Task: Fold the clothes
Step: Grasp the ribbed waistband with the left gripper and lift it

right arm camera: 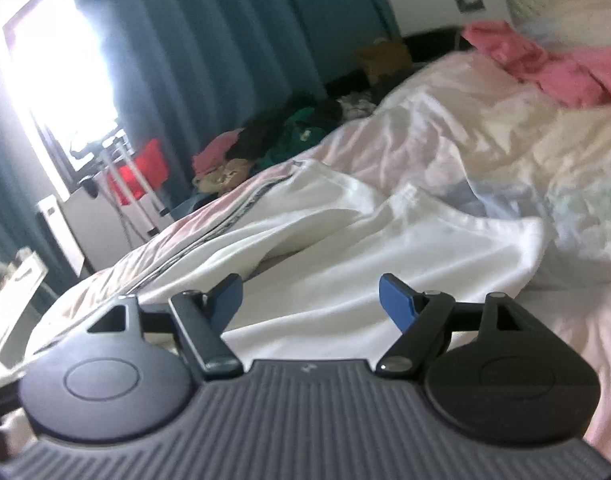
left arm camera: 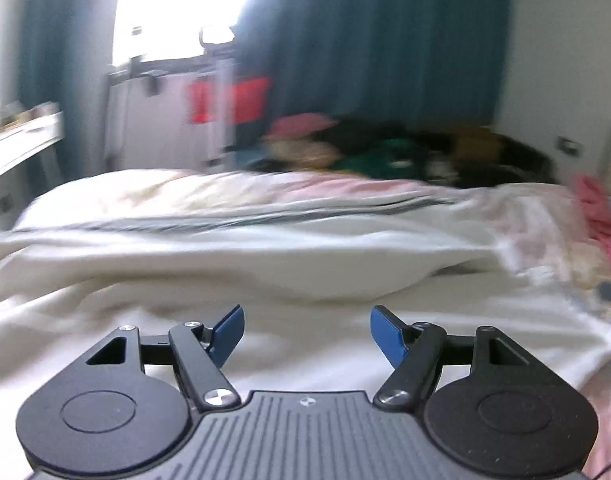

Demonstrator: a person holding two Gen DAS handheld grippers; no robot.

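A white garment (left arm camera: 233, 248) with a dark striped band lies spread and partly folded over on the bed; it also shows in the right wrist view (right arm camera: 385, 240). My left gripper (left arm camera: 305, 328) is open and empty, low over the near part of the white cloth. My right gripper (right arm camera: 309, 300) is open and empty, just above the garment's near edge. The blue pads (right arm camera: 397, 300) hold nothing. The left view is blurred by motion.
A pale pink bedsheet (right arm camera: 445, 128) covers the bed. A pink cloth (right arm camera: 545, 68) lies at the far right by the wall. A pile of dark, green and pink clothes (left arm camera: 385, 152) sits at the bed's far side. Teal curtains (left arm camera: 365, 40), a bright window and a shelf stand behind.
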